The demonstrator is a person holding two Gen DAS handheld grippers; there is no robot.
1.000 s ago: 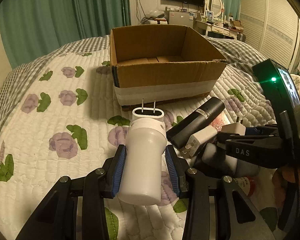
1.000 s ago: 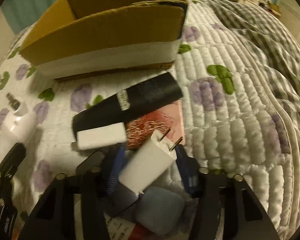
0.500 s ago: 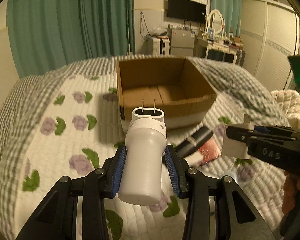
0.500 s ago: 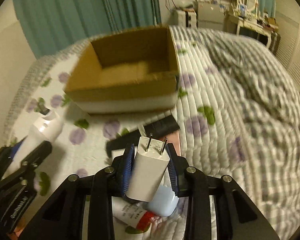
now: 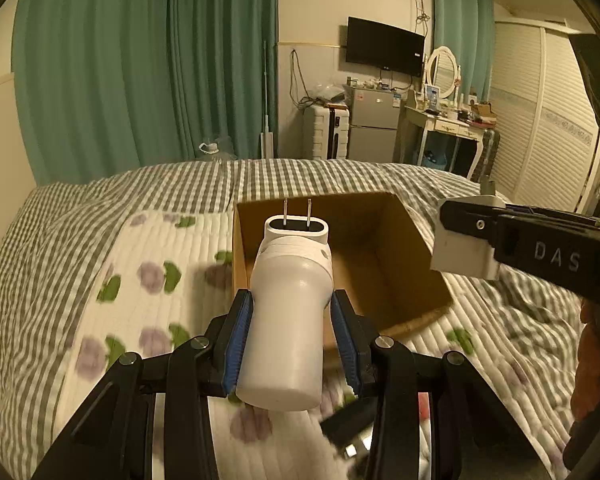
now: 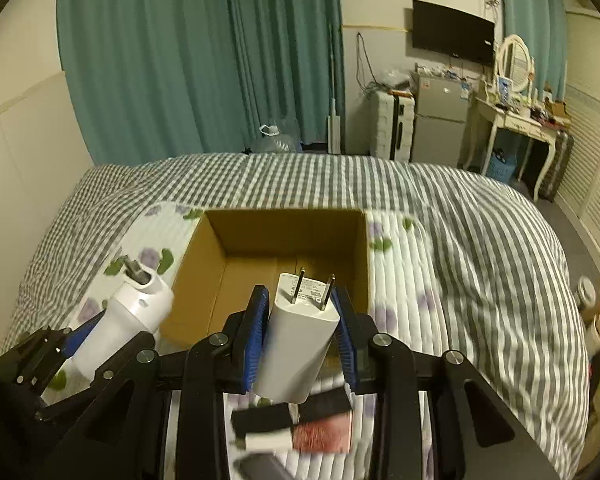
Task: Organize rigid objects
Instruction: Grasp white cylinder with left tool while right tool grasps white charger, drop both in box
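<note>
Over the quilted bed (image 5: 152, 280), at left: left gripper (image 5: 292, 344), blue pads clamped on the smooth body of a white cylindrical plug-in device (image 5: 290, 320), its two prongs aimed forward and upward toward the cardboard box (image 5: 400, 264). Device held in the air, its head overlapping the box's near left corner in the left wrist view. Seen from the right wrist camera as a white body (image 6: 124, 320) low at the left edge, just beside the box's (image 6: 220, 240) left wall.

Centre: open-topped box resting on the floral quilt, brown interior visible, nothing discernible inside.

Further right: right gripper (image 6: 302, 336), pads pressed against both sides of a white wall charger (image 6: 300, 344), prongs up, held above the box's near edge. Same charger (image 5: 464, 248) glimpsed side-on in the left wrist view, gripped in black fingers marked "DAS".

Below the right gripper, blurred on the quilt: a black bar-shaped item (image 6: 292, 412) and a red-patterned flat piece (image 6: 324, 432).

Beyond the bed: teal curtains (image 6: 200, 60), a wall-mounted television (image 6: 452, 32), a small fridge (image 6: 440, 116).
</note>
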